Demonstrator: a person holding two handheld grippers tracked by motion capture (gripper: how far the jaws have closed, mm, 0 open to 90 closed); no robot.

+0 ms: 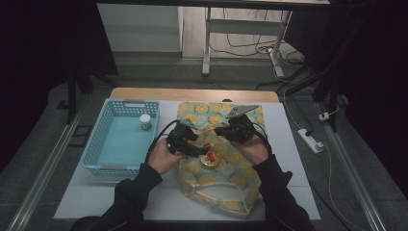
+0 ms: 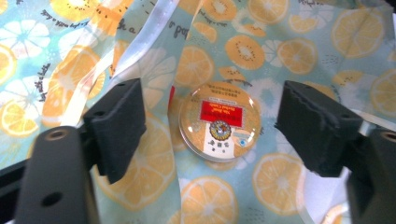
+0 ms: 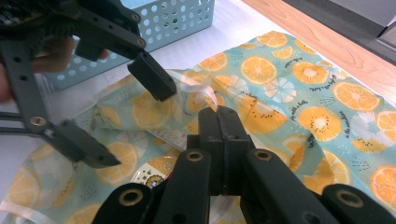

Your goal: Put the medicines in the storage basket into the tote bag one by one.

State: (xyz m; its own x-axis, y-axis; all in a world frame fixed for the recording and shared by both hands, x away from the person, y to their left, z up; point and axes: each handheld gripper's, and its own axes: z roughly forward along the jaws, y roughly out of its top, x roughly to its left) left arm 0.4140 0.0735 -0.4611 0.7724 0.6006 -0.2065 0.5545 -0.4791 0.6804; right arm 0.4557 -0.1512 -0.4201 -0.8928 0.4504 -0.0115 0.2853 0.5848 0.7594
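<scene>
A cloth bag (image 1: 226, 185) printed with orange slices lies on the white table. A round tin (image 1: 210, 160) with a red and gold label rests on the cloth. In the left gripper view the tin (image 2: 219, 122) sits below and between the spread jaws, and neither pad touches it. My left gripper (image 1: 198, 147) is open just above it. A red thing (image 2: 171, 95) peeks from under a fold beside the tin. My right gripper (image 3: 223, 116) is shut, its tips pinching a raised fold of the bag (image 3: 303, 93). The left gripper (image 3: 133, 123) hangs open right in front of it.
A light blue plastic basket (image 1: 96, 139) stands left of the bag, with a small white-lidded jar (image 1: 145, 121) in its far corner. Bare white table (image 1: 159, 199) lies near the front edge. A wooden strip (image 1: 192, 94) runs along the far edge.
</scene>
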